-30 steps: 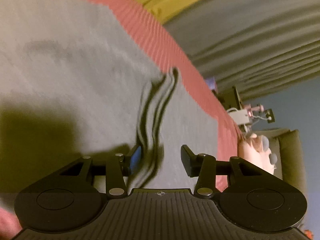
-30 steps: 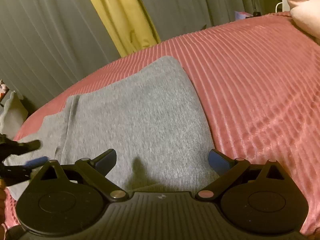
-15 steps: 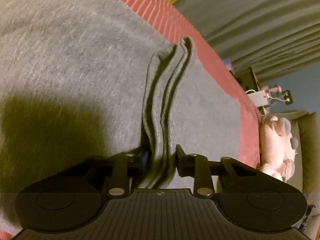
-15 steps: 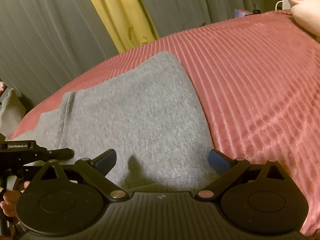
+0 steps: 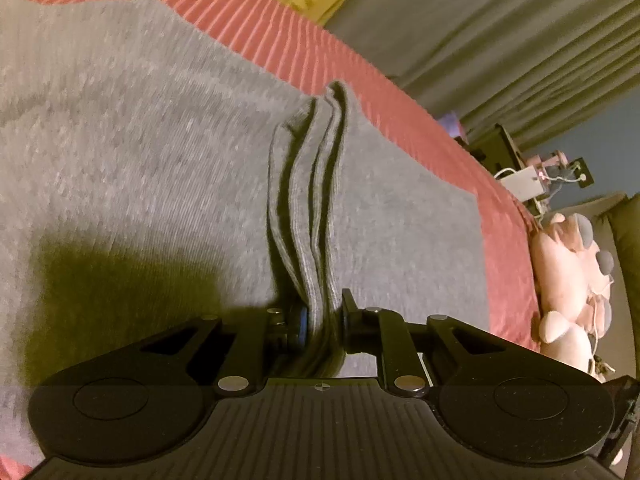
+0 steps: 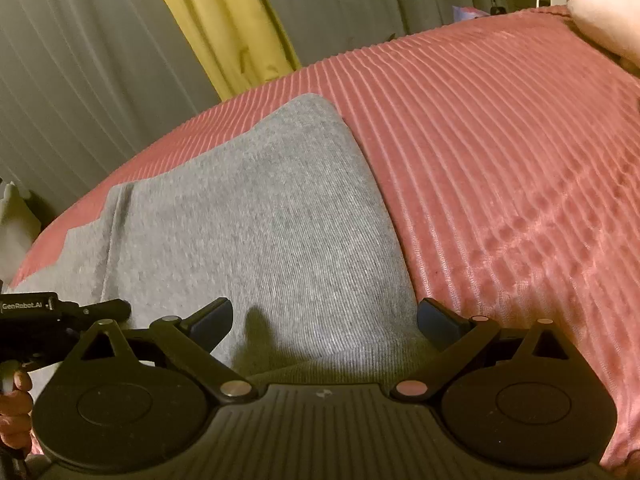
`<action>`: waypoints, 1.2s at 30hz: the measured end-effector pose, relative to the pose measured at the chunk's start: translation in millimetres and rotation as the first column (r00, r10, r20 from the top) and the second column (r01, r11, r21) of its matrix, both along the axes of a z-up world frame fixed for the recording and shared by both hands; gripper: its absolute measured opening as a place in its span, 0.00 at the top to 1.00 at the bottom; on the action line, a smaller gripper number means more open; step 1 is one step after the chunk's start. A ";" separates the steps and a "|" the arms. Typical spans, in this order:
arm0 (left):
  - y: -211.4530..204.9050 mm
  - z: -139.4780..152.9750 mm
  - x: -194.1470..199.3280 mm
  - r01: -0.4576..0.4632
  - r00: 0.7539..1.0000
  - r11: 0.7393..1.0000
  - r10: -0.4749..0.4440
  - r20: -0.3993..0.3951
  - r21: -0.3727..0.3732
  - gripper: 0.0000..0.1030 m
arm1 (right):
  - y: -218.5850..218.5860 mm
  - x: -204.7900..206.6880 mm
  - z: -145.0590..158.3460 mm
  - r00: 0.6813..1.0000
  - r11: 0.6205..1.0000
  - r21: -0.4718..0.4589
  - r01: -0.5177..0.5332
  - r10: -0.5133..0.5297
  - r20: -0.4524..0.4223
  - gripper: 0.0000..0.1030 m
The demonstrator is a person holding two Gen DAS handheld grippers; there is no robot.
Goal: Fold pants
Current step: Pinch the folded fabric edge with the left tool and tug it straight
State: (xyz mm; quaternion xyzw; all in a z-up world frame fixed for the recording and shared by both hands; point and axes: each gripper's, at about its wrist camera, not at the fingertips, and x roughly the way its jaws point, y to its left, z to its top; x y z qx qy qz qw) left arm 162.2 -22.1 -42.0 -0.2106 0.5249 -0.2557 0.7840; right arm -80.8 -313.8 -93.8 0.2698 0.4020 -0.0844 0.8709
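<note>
Grey pants (image 6: pixel 256 240) flat on ribbed red bedspread (image 6: pixel 500 184); pink plush toy (image 5: pixel 568 280) at edge. Left gripper (image 5: pixel 323 316), jaws just closing, pinches layered hem; right gripper (image 6: pixel 325 320) spread wide, empty.

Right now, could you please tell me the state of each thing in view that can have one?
Left gripper: its jaws have just been closing, now shut on the stacked edge of the pants.
Right gripper: open, over the pants, holding nothing.
Grey pants: partly folded, lying flat on the bedspread, one layered edge pinched.
Red ribbed bedspread: spread out.
</note>
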 end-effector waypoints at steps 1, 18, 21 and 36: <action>1.9 1.8 -0.4 0.003 1.000 1.000 -0.003 0.003 0.001 0.83 | 0.1 0.0 0.0 1.000 1.000 0.001 0.001 -0.001 0.000 0.04; 66.7 16.4 0.7 -0.136 0.991 0.982 0.133 0.031 0.133 0.77 | -4.9 2.0 -3.2 1.000 0.999 0.038 -0.023 0.023 -0.013 0.04; 75.2 16.2 -5.8 -0.149 0.988 0.987 0.147 0.040 0.067 0.70 | -0.3 4.6 -2.5 0.999 0.999 0.012 -0.041 0.041 -0.023 0.04; 47.7 16.0 52.3 -0.200 0.978 0.980 0.200 0.054 0.004 0.55 | 2.9 8.2 -5.5 0.997 0.997 -0.027 -0.066 0.065 -0.038 0.04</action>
